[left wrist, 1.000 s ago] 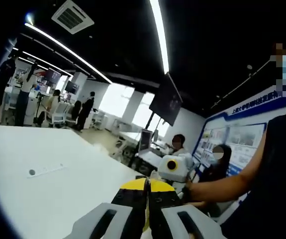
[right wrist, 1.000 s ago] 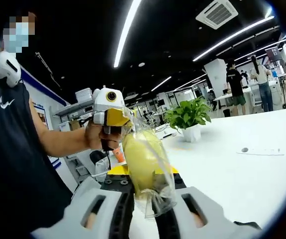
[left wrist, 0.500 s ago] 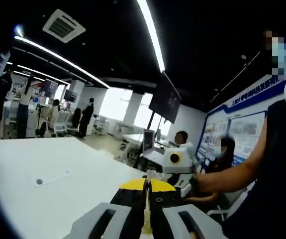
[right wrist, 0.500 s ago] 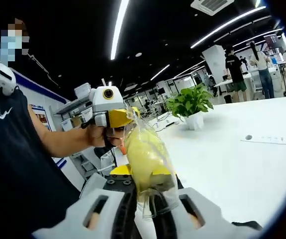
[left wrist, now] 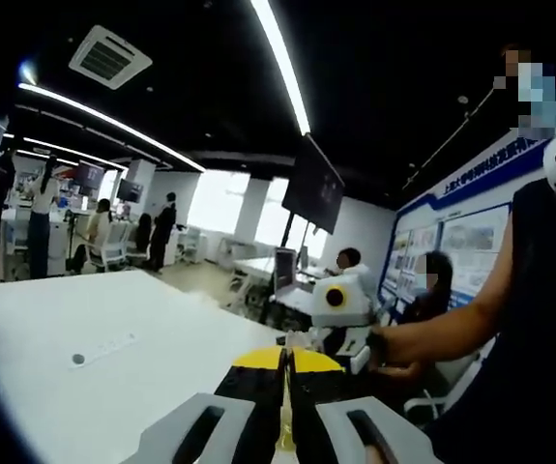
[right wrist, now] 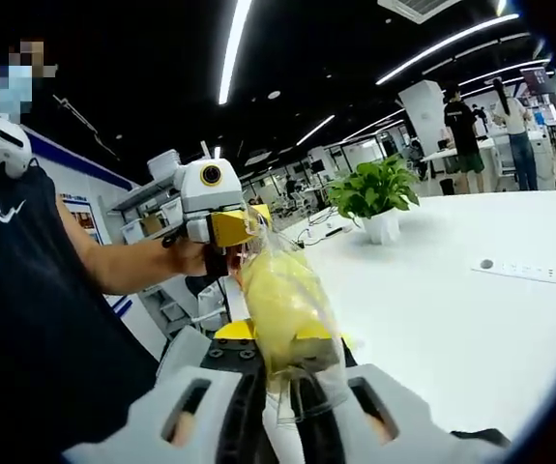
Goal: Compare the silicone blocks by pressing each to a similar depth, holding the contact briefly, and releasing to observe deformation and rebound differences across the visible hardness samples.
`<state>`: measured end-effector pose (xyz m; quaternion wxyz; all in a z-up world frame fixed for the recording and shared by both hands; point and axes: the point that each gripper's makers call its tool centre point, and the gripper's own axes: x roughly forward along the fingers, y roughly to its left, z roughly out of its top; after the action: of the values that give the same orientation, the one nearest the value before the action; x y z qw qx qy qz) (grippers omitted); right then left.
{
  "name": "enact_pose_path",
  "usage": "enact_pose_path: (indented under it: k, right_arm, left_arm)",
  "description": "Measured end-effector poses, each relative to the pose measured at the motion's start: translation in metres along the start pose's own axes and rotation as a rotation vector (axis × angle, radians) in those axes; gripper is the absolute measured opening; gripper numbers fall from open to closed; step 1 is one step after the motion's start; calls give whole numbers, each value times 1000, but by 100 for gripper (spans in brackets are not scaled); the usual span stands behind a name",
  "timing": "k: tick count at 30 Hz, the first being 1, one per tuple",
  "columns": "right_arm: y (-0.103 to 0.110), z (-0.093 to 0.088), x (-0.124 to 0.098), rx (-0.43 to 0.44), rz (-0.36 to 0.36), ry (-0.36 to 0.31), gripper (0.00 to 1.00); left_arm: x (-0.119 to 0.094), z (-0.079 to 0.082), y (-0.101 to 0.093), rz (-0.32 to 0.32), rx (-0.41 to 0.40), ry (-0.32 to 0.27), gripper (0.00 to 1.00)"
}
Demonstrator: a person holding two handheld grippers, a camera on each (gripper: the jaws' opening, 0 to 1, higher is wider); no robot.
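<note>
A yellow silicone block in a clear plastic bag (right wrist: 279, 307) stands up from between my right gripper's (right wrist: 278, 360) jaws, which are shut on the bag's lower end. The bag's top runs up to my left gripper (right wrist: 227, 228), held in a person's hand, whose yellow jaws pinch the plastic. In the left gripper view my left gripper (left wrist: 286, 375) is shut, with a thin sliver of yellowish plastic (left wrist: 283, 443) between the jaws. Just past it the right gripper (left wrist: 341, 311) sits in the person's other hand. The block hangs above the white table (right wrist: 452, 329).
A potted plant (right wrist: 375, 199) stands at the table's far side. A flat white strip with a round dot (right wrist: 516, 270) lies on the tabletop. A person in a dark shirt (right wrist: 36, 319) holds both grippers. A dark monitor (left wrist: 312, 189) hangs behind, with people and desks beyond.
Both views have drifted a little with the hands. The bag with the yellow block stays pinched between the two grippers, which keep close together.
</note>
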<state>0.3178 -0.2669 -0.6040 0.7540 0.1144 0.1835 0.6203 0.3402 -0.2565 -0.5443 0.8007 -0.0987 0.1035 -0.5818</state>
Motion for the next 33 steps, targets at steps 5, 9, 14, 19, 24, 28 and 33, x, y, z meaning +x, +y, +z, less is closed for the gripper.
enact_pose_path:
  k: [5, 9, 14, 19, 24, 28, 33]
  right_arm:
    - [-1, -2, 0, 22, 0, 3, 5]
    - [-1, -3, -1, 28, 10, 3, 5]
    - [-1, -8, -2, 22, 5, 23, 4]
    - [-3, -10, -3, 32, 2, 29, 5]
    - [-3, -8, -3, 52, -1, 10, 6]
    - [-6, -5, -8, 58, 3, -23, 9]
    - [-8, -1, -11, 36, -16, -47, 11]
  left_arm:
    - [-1, -2, 0, 10, 9, -9, 1]
    - [-1, -4, 0, 19, -50, -21, 0]
    - [1, -9, -2, 9, -20, -11, 0]
    - [2, -10, 1, 27, -27, -3, 0]
    - [5, -7, 3, 41, -83, -3, 0]
    - [10, -3, 4, 66, -90, -6, 0]
    - [14, 1, 2, 63, -63, -1, 0]
